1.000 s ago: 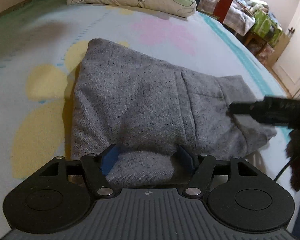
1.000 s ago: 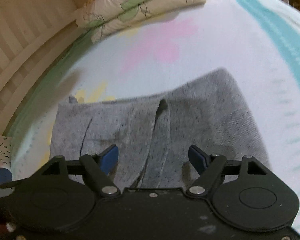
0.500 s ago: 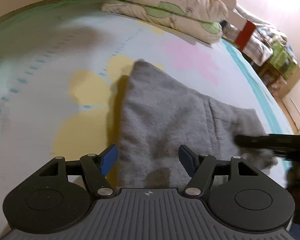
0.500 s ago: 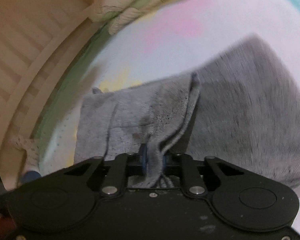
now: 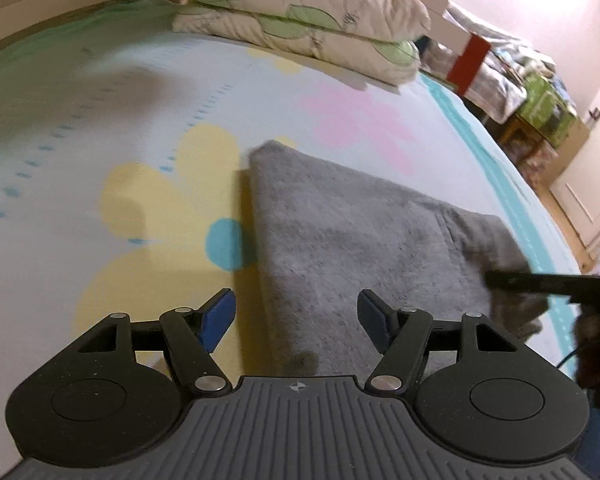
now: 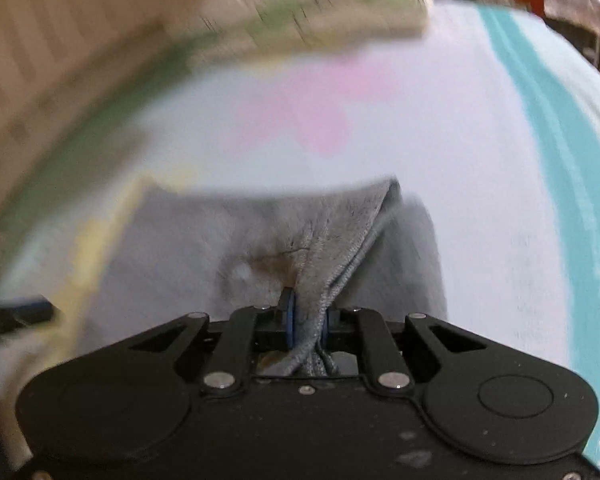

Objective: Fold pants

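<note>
Since a second ago, the right gripper [image 6: 307, 322] closed on a bunched edge of the gray pants [image 5: 364, 248] and lifted that fold up. Its fingers pinched the cloth tight. Meanwhile the left gripper [image 5: 296, 312] let go and pulled back, fingers wide apart. The pants lay folded on the flowered bed sheet [image 5: 140, 128], near the pillows [image 5: 300, 28].

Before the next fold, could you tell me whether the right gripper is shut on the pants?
Shut on them: the right gripper has grey pants fabric bunched between its closed fingers.
</note>
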`<action>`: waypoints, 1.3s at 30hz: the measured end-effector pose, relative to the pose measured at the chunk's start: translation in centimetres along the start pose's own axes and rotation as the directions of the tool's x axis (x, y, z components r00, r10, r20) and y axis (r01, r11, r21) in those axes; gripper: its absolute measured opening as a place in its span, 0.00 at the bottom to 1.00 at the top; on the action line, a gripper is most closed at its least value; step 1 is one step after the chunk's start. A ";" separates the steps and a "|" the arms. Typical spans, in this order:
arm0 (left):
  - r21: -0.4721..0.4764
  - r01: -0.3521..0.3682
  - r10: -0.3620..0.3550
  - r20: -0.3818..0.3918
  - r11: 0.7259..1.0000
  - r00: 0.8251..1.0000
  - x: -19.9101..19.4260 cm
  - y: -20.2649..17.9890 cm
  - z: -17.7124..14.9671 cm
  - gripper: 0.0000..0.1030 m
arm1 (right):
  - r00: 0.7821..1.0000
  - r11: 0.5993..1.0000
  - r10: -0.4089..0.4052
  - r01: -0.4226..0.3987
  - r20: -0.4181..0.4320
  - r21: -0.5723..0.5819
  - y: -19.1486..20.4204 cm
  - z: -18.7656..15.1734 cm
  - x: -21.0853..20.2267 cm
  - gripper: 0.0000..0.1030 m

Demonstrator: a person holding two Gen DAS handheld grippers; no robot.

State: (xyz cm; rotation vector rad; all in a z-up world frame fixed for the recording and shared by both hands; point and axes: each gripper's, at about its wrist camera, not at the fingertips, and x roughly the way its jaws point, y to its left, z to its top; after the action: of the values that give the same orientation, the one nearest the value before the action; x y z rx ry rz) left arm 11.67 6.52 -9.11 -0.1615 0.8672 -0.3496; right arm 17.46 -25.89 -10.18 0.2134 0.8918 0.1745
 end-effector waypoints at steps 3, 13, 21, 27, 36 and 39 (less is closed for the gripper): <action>0.031 0.000 0.000 -0.014 1.000 1.000 0.7 -0.5 0.5 0.64 | 0.999 1.000 -0.014 0.014 0.035 -0.002 0.7 -0.3 0.0 0.15; 0.019 0.032 -0.029 -0.130 0.999 0.991 2.9 -0.6 -3.5 0.66 | 0.998 0.991 0.051 -0.057 0.048 0.124 -3.0 -2.1 0.2 0.18; 0.033 0.002 0.002 -0.123 0.999 0.992 1.1 -1.0 -2.9 0.66 | 0.997 0.995 0.006 -0.013 0.080 0.097 -2.9 -2.7 -0.7 0.23; 0.064 -0.011 0.016 -0.080 0.998 0.997 0.1 -1.9 -2.2 0.66 | 0.997 0.999 -0.020 0.022 0.080 -0.030 -1.5 -2.8 -1.5 0.17; 0.089 0.012 -0.009 -0.031 0.996 0.999 1.3 -3.4 1.4 0.67 | 0.955 0.969 -0.233 0.244 0.186 -0.036 0.0 -2.7 -4.0 0.36; 0.075 0.008 -0.007 -0.014 0.997 1.000 2.8 -3.5 3.1 0.66 | 0.934 0.965 -0.235 0.257 0.269 -0.046 0.8 -2.1 -5.3 0.39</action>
State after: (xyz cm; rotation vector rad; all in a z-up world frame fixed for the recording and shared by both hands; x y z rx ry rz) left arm 14.89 2.19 -8.18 -0.0928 0.8658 -0.3899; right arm 12.50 -26.20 -7.24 0.0454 0.6390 -0.0517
